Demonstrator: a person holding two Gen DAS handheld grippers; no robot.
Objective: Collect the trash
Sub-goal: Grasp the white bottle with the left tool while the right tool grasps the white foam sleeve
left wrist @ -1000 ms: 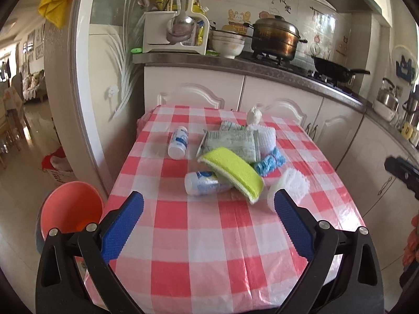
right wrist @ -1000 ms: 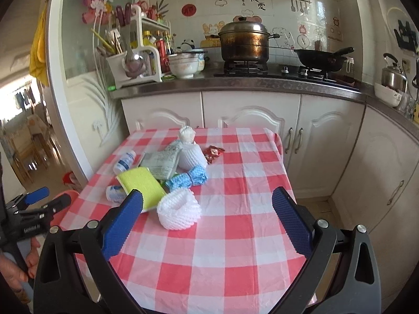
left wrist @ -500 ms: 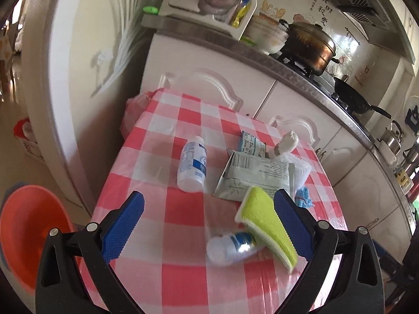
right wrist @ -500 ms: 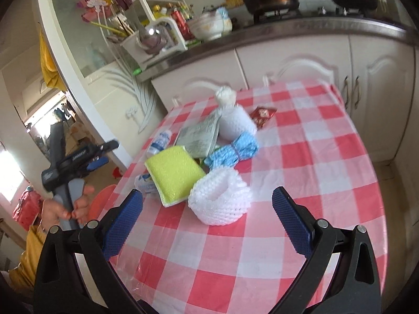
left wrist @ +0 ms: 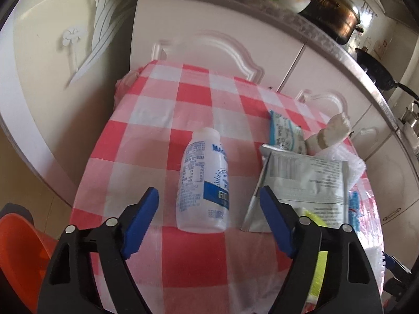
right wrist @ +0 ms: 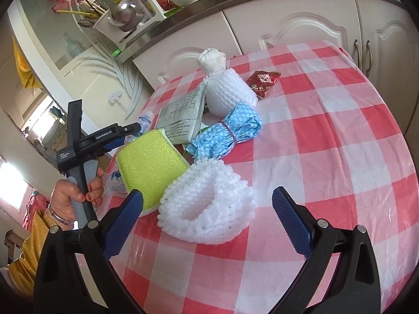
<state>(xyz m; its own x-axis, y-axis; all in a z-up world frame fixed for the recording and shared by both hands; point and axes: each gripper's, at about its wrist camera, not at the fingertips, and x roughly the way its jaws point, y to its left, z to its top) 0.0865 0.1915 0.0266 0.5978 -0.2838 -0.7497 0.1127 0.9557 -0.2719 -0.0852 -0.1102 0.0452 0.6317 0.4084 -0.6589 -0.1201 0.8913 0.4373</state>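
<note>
My left gripper [left wrist: 208, 200] drops in lower centre, jaws just narrowing around the bottle [left wrist: 203, 180], not yet gripping; right gripper [right wrist: 207, 204] gapes empty.

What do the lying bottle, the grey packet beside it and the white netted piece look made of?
Bottle: translucent white plastic, glossy, with a printed blue label. Grey packet: probably foil or metallised film, creased with a dull sheen. White netted piece: likely soft foam mesh, matte, with open knobbly cells.

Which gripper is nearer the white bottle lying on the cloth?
Left. The left gripper has its open jaws astride the bottle, not yet touching. The right gripper hovers over the foam net, beyond the sponge.
</note>
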